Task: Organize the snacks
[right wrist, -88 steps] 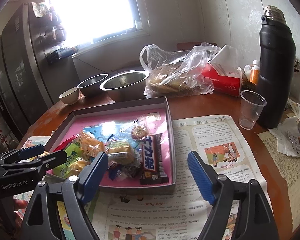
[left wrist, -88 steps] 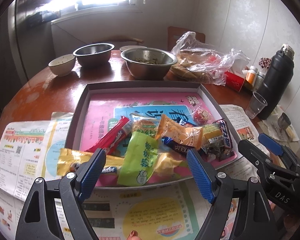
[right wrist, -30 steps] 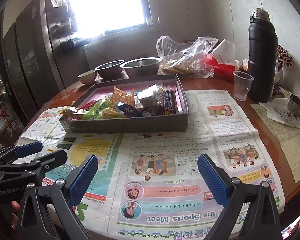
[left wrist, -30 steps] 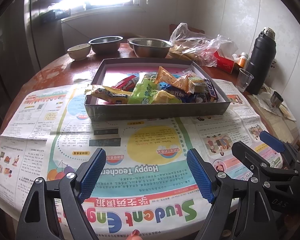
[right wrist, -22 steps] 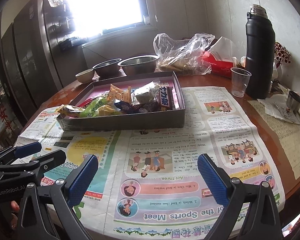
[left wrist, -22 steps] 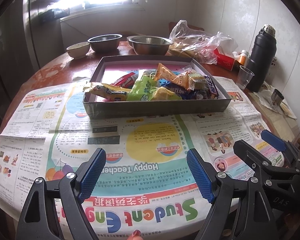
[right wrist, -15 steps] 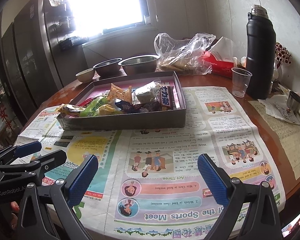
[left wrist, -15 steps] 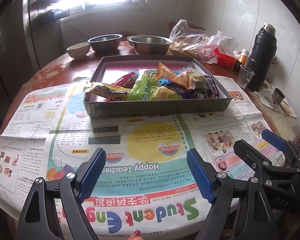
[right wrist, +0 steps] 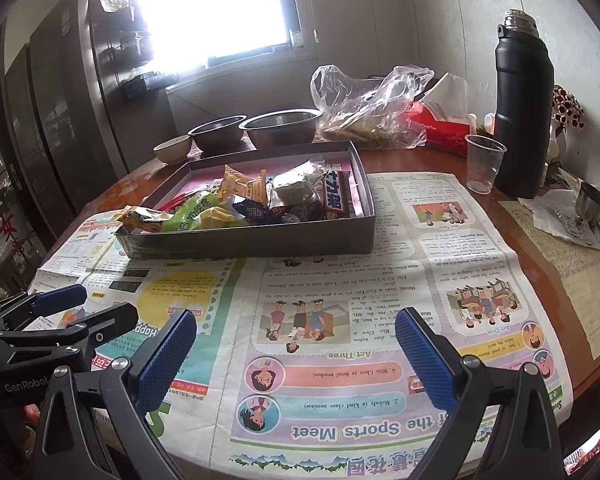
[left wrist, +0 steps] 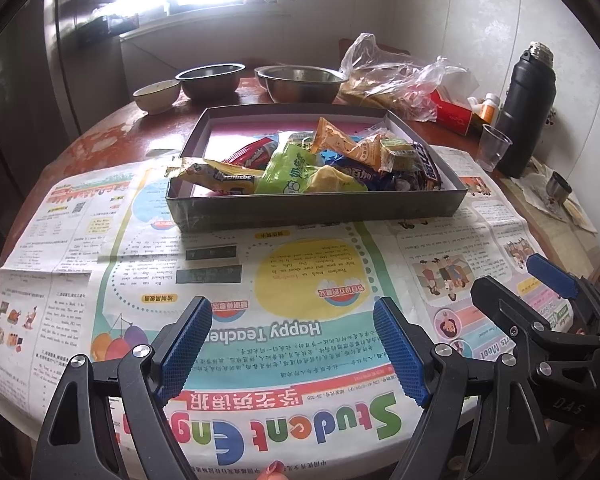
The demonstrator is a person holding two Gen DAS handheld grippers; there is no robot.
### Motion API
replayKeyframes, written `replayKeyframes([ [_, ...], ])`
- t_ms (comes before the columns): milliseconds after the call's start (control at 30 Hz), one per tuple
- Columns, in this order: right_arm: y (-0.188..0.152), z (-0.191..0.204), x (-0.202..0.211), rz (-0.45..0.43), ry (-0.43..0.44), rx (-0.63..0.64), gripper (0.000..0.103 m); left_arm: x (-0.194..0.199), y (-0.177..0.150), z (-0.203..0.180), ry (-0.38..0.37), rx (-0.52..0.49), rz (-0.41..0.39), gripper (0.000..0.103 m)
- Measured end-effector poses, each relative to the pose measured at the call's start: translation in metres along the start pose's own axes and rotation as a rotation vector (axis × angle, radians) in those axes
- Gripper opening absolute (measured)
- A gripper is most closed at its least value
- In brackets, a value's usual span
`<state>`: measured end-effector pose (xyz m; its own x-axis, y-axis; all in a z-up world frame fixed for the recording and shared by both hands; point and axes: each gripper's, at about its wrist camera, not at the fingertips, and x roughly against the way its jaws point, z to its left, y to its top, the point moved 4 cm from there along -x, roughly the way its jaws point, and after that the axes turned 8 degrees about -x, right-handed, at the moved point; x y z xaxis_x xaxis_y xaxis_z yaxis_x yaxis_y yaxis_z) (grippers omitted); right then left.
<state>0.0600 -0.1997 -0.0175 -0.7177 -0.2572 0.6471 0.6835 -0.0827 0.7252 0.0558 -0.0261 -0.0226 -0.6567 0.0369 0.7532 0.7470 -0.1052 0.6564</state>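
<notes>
A shallow grey box (left wrist: 316, 206) (right wrist: 256, 242) with a pink floor sits on a spread newspaper (left wrist: 300, 280) (right wrist: 340, 300) and holds several wrapped snacks (left wrist: 312, 164) (right wrist: 256, 196): a green pouch, orange packets, a yellow bar hanging over the left rim, a dark chocolate bar at the right. My left gripper (left wrist: 292, 344) hovers open and empty over the paper's near edge, well short of the box. My right gripper (right wrist: 296, 352) is likewise open and empty. Each gripper shows at the side of the other's view.
Behind the box stand two steel bowls (left wrist: 300, 82), a small ceramic bowl (left wrist: 156, 94) and a clear bag of food (left wrist: 392, 80). At the right are a red tissue box (right wrist: 440, 128), a plastic cup (right wrist: 484, 162), a black flask (right wrist: 524, 120) and a small metal cup (right wrist: 590, 202).
Since 2.9 seconds ago both grippers have pulled back from over the box to the table's near edge. Over the last second nothing has visibly moved.
</notes>
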Motion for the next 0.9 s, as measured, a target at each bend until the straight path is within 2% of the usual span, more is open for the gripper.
replayKeyframes([
  [900,-0.0013,0.0001,-0.0014,0.006,-0.005,0.0,0.101,-0.0058,-0.0027,0.0012,0.017,-0.002,0.023,0.084],
])
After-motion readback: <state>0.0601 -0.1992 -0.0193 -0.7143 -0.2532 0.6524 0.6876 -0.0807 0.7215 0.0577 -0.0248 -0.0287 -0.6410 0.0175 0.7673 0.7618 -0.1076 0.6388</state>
